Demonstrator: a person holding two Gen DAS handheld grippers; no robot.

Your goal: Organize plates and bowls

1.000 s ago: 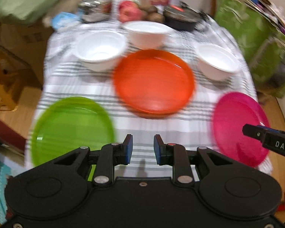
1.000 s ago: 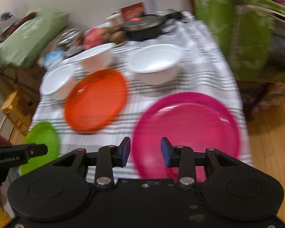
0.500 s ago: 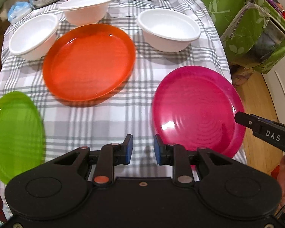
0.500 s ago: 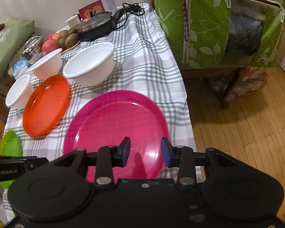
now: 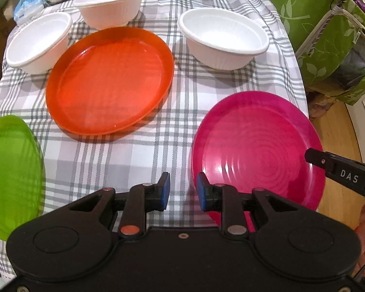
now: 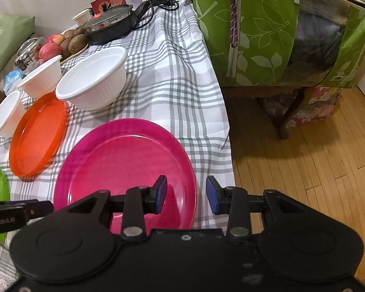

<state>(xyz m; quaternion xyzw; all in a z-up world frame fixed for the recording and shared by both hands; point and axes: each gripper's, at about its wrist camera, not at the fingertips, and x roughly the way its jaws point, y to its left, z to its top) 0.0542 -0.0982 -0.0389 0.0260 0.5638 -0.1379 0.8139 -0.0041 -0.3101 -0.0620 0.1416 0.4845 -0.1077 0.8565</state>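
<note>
- While the left gripper (image 5: 181,191) hangs with jaws slightly parted and empty above the grey checked tablecloth (image 5: 138,155), its view shows all three white ribbed plastic bowls (image 5: 222,39) from above, at 10, 11 and 1 o'clock around the round orange plastic plate (image 5: 109,80).
- Only the right view shows the wooden floor (image 6: 304,160) and green leaf-print bag (image 6: 267,31).
- The right gripper (image 6: 186,194), jaws wider and empty, straddles the round magenta plastic plate (image 6: 124,165) rim at 4 o'clock.
- Compared with a second ago, both views have swung rightward; the round green plastic plate (image 5: 12,170) now sits at 9 o'clock.
</note>
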